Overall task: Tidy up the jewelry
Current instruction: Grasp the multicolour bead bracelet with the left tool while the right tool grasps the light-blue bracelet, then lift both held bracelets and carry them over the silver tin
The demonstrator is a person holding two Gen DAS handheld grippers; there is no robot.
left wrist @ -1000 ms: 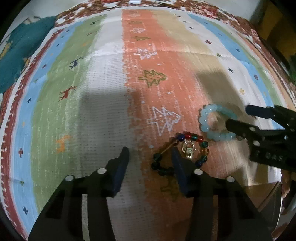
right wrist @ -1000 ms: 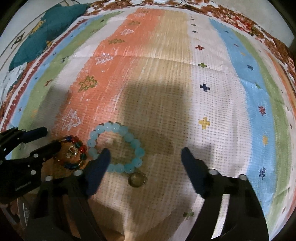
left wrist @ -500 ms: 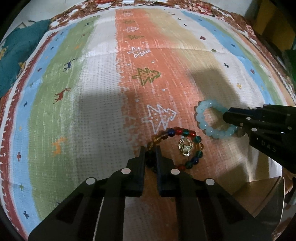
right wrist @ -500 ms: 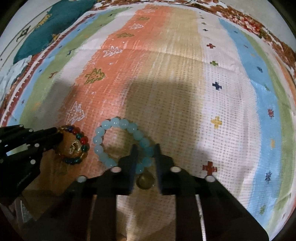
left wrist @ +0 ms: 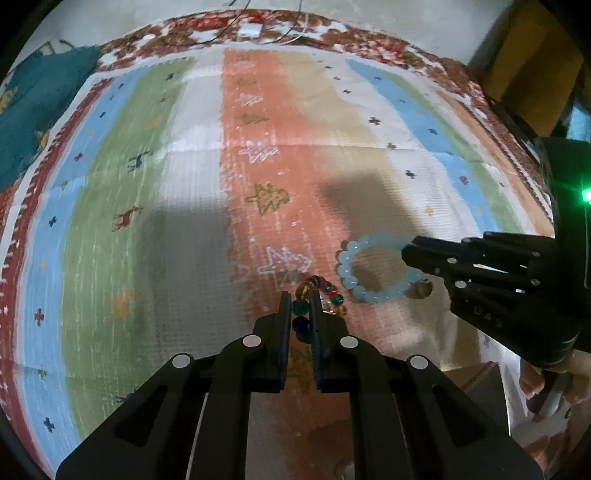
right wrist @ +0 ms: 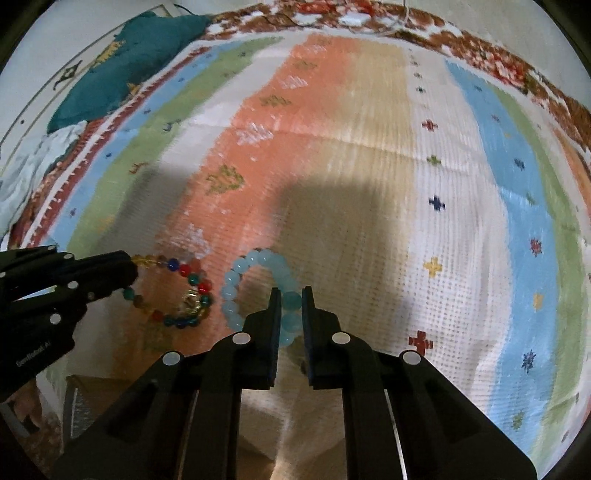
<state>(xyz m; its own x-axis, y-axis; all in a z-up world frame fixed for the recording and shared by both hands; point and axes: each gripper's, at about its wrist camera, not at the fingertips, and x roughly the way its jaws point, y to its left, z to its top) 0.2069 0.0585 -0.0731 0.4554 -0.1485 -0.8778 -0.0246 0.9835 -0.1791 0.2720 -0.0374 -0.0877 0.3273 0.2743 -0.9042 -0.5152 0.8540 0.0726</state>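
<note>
Two bead bracelets are held just above a striped woven rug [left wrist: 177, 229]. My left gripper [left wrist: 300, 300] is shut on the multicoloured bead bracelet [left wrist: 301, 306], its beads pinched between the pads; its loop with a gold charm [right wrist: 190, 301] hangs to the right. My right gripper [right wrist: 290, 295] is shut on the pale blue bead bracelet [right wrist: 258, 258], seen in the left wrist view as a ring [left wrist: 345, 266] with the right gripper [left wrist: 408, 253] at its right side. A small brown ring [left wrist: 421, 290] lies beside the blue bracelet.
A teal cushion [right wrist: 122, 74] and pale cloth [right wrist: 33, 173] lie off the rug's far left. A cardboard box edge [right wrist: 85, 391] shows at the near side, and a person's hand [left wrist: 554, 373] holds the right gripper. A white plug and cables [left wrist: 251, 29] lie beyond the far edge.
Both grippers went from open to shut, the left on the multicoloured bracelet, the right on the blue one. Both have since risen a little, and the bracelets have come up with them.
</note>
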